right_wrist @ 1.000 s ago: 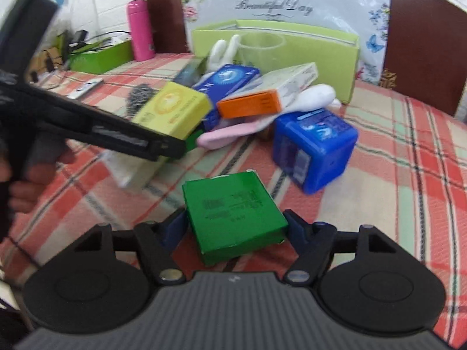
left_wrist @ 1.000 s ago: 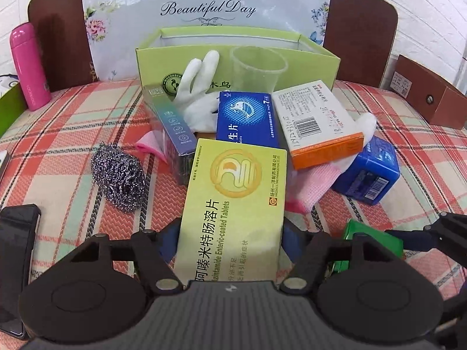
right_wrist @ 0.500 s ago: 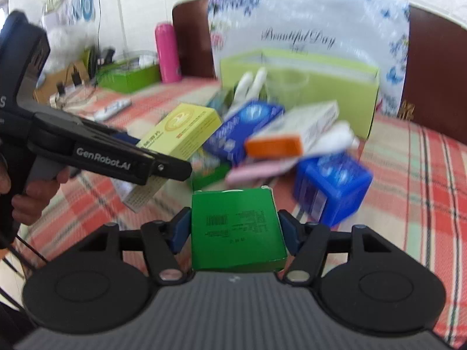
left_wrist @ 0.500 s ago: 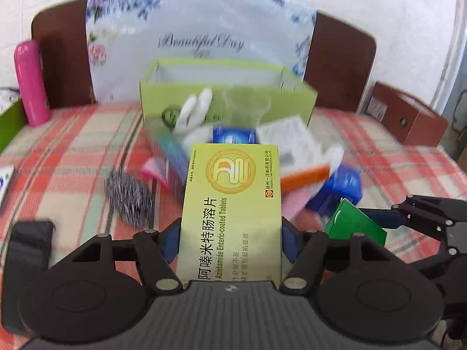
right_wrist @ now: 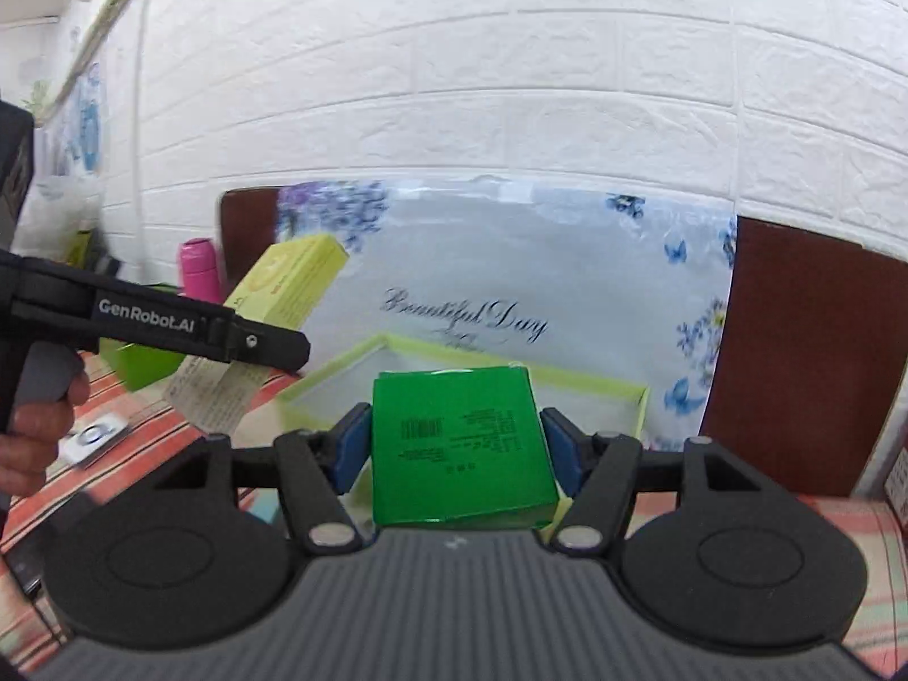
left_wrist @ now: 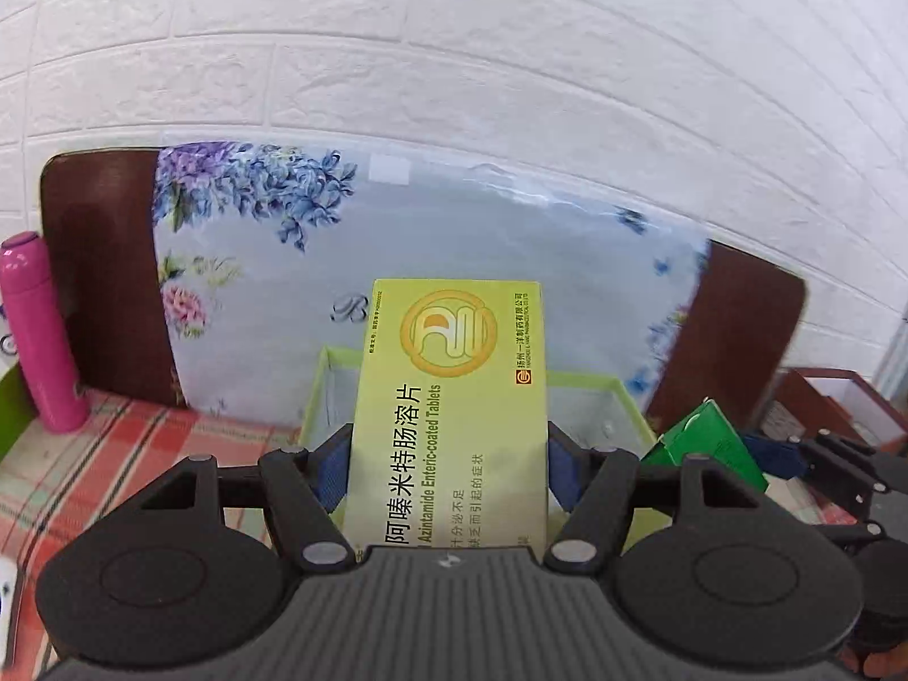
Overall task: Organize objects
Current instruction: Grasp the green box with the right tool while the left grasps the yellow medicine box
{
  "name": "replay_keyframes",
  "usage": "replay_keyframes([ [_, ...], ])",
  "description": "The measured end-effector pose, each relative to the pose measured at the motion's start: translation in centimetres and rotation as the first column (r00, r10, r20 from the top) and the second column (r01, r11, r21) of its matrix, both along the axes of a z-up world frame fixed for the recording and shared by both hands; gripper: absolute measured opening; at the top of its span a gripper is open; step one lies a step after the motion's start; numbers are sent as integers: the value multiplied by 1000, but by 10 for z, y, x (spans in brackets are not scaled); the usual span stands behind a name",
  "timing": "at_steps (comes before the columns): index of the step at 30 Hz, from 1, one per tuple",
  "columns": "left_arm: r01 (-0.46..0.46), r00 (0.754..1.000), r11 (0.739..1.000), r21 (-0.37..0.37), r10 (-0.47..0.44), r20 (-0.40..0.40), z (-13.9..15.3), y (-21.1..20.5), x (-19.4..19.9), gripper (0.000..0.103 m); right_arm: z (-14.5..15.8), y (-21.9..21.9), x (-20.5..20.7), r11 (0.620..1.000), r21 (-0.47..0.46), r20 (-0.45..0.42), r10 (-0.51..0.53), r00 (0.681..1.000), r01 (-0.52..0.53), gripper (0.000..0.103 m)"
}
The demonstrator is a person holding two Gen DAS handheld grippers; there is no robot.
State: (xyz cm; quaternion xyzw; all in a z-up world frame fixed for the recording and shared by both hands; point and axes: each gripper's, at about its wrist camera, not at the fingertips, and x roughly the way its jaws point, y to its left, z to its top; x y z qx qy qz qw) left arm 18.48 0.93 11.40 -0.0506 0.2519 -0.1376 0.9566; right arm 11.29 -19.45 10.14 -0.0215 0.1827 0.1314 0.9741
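Observation:
My left gripper is shut on a yellow tablet box, held lengthwise and raised over the near side of an open light-green storage box. My right gripper is shut on a small green box, also lifted in front of the storage box. In the right wrist view the yellow box is tilted up at the left, in the left gripper, with a paper leaflet hanging beneath it. The green box shows at the right of the left wrist view. The storage box's inside is mostly hidden.
A floral plastic bag leans on brown chair backs behind the storage box. A pink bottle stands at the far left on the plaid tablecloth. A brown box sits at the right. A hand grips the left tool.
Both grippers rose and tipped upward with their boxes. The pile of items on the table dropped out of view, and the wall and the storage box rim now fill the frames.

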Motion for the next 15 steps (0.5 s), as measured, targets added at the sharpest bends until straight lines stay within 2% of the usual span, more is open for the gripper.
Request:
replay_keyframes([
  [4, -25, 998, 999, 23, 27, -59, -17, -15, 53, 69, -11, 5, 70, 997, -48, -52, -60, 997, 57, 63],
  [7, -21, 992, 1000, 23, 24, -127, -34, -20, 83, 69, -36, 9, 110, 994, -80, -133, -86, 987, 76, 63],
  [10, -18, 987, 999, 46, 25, -162, -48, -22, 99, 69, -61, 10, 138, 991, -99, -222, -113, 968, 93, 63],
  [14, -15, 986, 999, 49, 23, -165, -61, -21, 106, 70, -80, 11, 158, 991, -92, -303, -118, 946, 94, 63],
  [15, -13, 986, 999, 41, 20, -164, -64, -20, 106, 77, -82, 13, 160, 991, -96, -316, -121, 941, 95, 63],
])
